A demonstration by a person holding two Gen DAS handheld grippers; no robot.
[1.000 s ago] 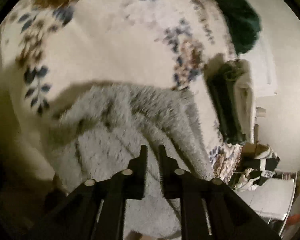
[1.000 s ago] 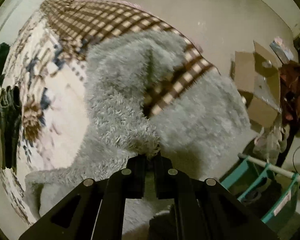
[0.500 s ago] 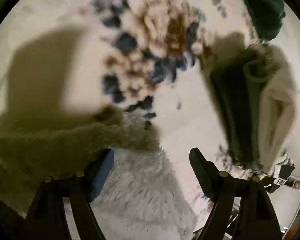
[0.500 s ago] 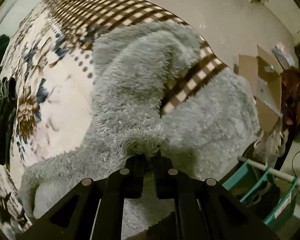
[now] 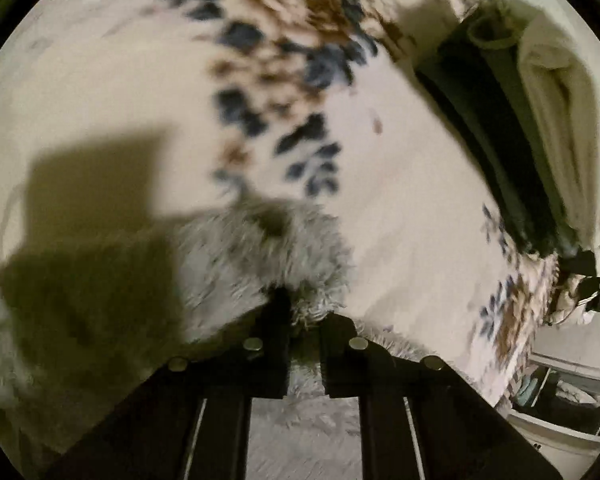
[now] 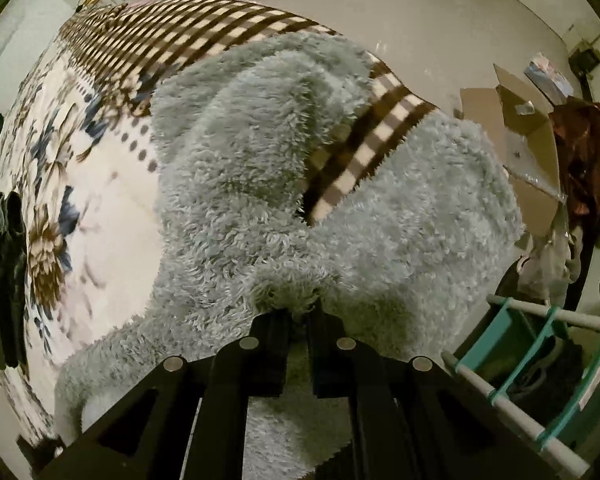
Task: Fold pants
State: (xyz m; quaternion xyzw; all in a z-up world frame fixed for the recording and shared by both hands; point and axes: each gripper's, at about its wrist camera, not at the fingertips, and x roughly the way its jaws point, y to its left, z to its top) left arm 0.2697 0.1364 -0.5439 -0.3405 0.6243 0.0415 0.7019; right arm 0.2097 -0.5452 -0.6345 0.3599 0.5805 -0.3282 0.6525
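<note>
Taking the fluffy grey pants [image 6: 284,208] as landmark: they lie rumpled on the bed, spilling over its near edge toward the floor. To their left the floral blanket [image 6: 112,200] lies bare out to one row of folded dark clothes [image 6: 4,280] at the bed's far-left edge. Behind and partly under the pants runs a brown checked blanket [image 6: 172,28], one strip showing between the two grey legs. Beyond the bed edge the pale floor [image 6: 400,12] is open. To the right of the pants stand one opened cardboard box [image 6: 528,136] and one teal rack with white rails [image 6: 540,364].

The left gripper [image 5: 304,316] has just been closing; its fingers now pinch a tuft at the pants' edge, with bare floral blanket ahead of it. The right gripper [image 6: 300,316] has its fingers pressed together on another bunch of grey pile.
</note>
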